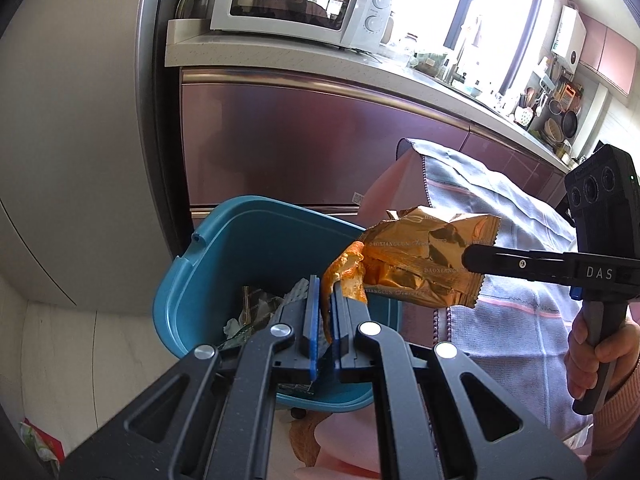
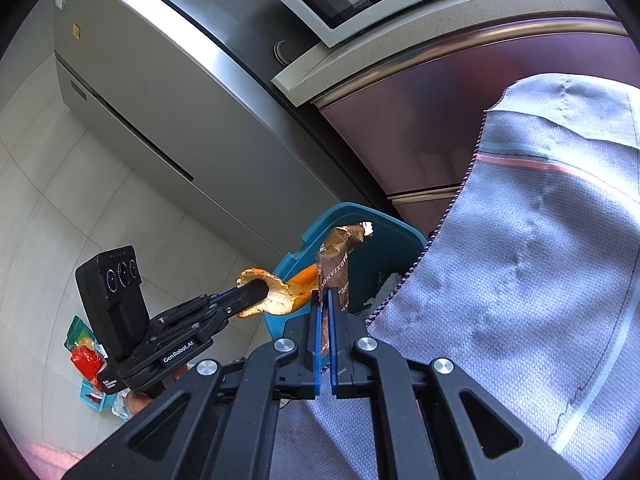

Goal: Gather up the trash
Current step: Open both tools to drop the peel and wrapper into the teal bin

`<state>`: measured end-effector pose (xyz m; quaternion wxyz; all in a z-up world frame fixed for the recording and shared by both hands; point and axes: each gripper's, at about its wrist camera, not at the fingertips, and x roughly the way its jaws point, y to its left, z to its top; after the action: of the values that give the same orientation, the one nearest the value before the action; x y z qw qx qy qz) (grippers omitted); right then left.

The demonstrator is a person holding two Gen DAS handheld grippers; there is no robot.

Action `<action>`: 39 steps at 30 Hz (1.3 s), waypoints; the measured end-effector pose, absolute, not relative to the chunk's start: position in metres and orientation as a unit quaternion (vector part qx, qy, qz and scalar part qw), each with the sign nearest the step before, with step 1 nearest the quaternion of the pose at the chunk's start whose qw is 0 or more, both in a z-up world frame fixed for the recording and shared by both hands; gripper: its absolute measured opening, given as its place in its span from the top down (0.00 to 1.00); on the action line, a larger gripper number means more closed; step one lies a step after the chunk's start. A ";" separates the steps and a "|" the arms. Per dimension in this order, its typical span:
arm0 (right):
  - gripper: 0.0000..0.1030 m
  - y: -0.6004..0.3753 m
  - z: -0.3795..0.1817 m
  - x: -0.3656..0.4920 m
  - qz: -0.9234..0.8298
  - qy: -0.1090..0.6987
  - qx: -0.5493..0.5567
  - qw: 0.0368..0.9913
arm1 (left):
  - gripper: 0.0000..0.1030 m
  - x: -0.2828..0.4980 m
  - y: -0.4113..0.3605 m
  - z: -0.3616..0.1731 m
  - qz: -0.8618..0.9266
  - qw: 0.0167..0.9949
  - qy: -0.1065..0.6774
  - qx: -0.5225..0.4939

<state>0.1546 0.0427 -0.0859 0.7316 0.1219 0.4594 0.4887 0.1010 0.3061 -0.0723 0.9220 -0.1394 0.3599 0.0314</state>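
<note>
An orange peel (image 1: 346, 276) was pinched in the closed fingers of the left gripper (image 1: 325, 312), and a gold wrapper (image 1: 432, 256) was clamped flat in the shut fingers of the right gripper (image 2: 324, 312); both pieces were held over the near right part of the blue bin (image 1: 240, 248), where crumpled trash (image 1: 256, 308) already lay. The wrapper reached past the bin's right rim, so a release there was judged likely to send it onto the floor or onto the grey cloth (image 2: 540, 260) draped just right of the bin. The peel overlapped the wrapper, and they may have been touching, so one could be dragged out with the other. Thin foil could also cling to a finger pad after opening. The cloth crowded the bin's right side and hid part of its rim. More packets (image 2: 86, 356) lay on the floor to the left, well apart from the bin, uncollected. A microwave (image 1: 304, 0) stood on the far worktop (image 1: 400, 76).
</note>
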 end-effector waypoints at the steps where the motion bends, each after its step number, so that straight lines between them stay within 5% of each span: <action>1: 0.98 0.045 -0.087 0.155 0.489 0.460 0.121 0.731 | 0.95 0.102 0.307 -0.073 0.033 0.922 0.360 -0.140; 21: 0.95 0.098 -0.095 0.170 0.485 0.483 0.093 0.724 | 0.91 0.125 0.316 -0.089 0.055 0.915 0.374 -0.142; 29: 0.86 0.101 -0.104 0.167 0.478 0.491 0.074 0.724 | 0.88 0.134 0.317 -0.103 0.061 0.908 0.386 -0.148; 39: 0.80 0.062 -0.096 0.157 0.482 0.476 0.098 0.729 | 0.77 0.130 0.313 -0.097 0.060 0.916 0.370 -0.145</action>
<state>0.1573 0.0615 -0.0955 0.7289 0.0977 0.4762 0.4820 0.1297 0.3127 -0.0974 0.9157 -0.1450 0.3700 0.0598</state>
